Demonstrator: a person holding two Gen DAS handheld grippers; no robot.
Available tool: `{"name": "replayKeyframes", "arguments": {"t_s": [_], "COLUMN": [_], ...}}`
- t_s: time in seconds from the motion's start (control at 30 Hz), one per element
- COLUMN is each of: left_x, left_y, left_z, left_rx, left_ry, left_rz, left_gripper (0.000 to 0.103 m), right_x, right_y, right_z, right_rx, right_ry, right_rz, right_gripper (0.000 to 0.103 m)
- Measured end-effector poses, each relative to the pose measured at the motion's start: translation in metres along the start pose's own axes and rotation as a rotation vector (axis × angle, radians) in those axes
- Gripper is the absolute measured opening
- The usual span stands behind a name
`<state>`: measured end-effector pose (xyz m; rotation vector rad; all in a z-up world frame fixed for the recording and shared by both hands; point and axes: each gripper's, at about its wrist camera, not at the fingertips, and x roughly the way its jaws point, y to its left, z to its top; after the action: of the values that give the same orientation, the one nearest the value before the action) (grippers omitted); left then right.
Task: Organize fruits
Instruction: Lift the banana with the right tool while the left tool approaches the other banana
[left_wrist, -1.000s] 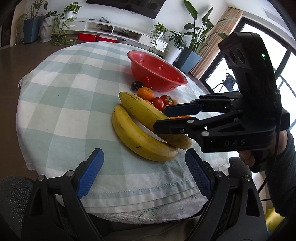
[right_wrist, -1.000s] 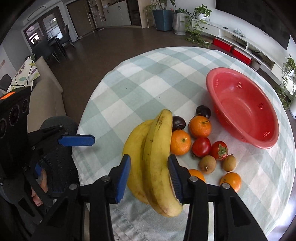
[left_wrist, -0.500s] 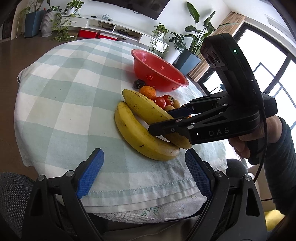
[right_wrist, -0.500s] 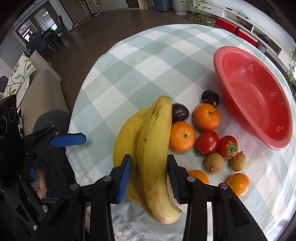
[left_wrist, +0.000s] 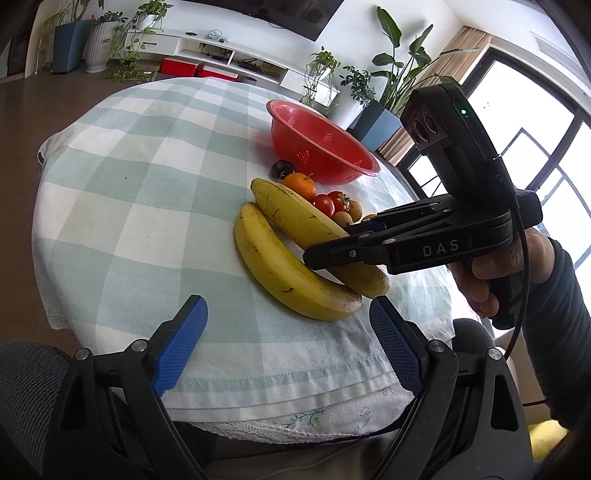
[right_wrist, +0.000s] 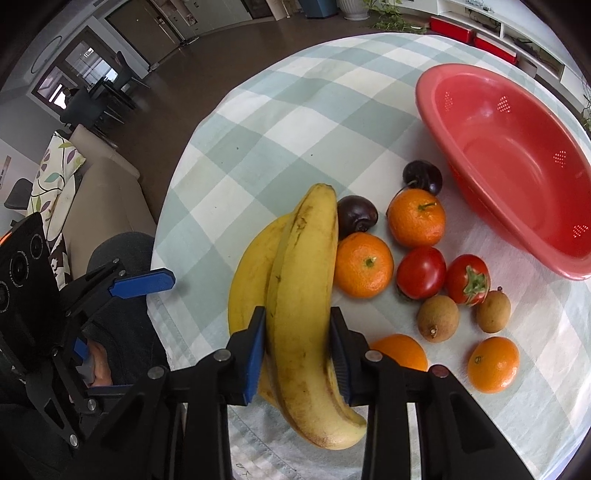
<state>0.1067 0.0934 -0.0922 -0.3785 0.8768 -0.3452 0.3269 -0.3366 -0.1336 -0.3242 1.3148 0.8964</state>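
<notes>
right gripper pitched steeply down, just closing, blue pads now clenched on the long yellow brown-freckled banana lying on the checked tabletop, red plastic colander at two o'clock. left gripper held released, empty.

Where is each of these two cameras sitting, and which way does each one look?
Left wrist view: sits on the left gripper, looking slantwise across the table; own wide-apart blue fingers show, plus the right gripper and the hand holding it.
Right wrist view: sits on the right gripper, looking steeply down; its pads have just been closing on the upper banana; the left gripper shows at left.
Both share: bananas, oranges, tomatoes, red colander, checked tablecloth.
</notes>
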Motion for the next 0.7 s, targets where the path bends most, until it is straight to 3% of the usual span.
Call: {"name": "replayKeyframes", "arguments": {"t_s": [0.43,0.7], "left_x": [0.009,0.024], "left_y": [-0.007,-0.014], "left_z": [0.005,0.019], "left_rx": [0.013,-0.023], "left_ry": [0.016,0.043], "left_rz": [0.016,0.098], "left_gripper": [0.089,0.089], "right_x": [-0.053,-0.086], "right_y": [-0.003,-0.028], "right_z": [-0.027,-0.053], "right_rx": [0.112,0.235], "right_ry": [-0.24,-0.423], "right_rz": [0.12,0.161], "right_gripper": [0.035,0.035]}}
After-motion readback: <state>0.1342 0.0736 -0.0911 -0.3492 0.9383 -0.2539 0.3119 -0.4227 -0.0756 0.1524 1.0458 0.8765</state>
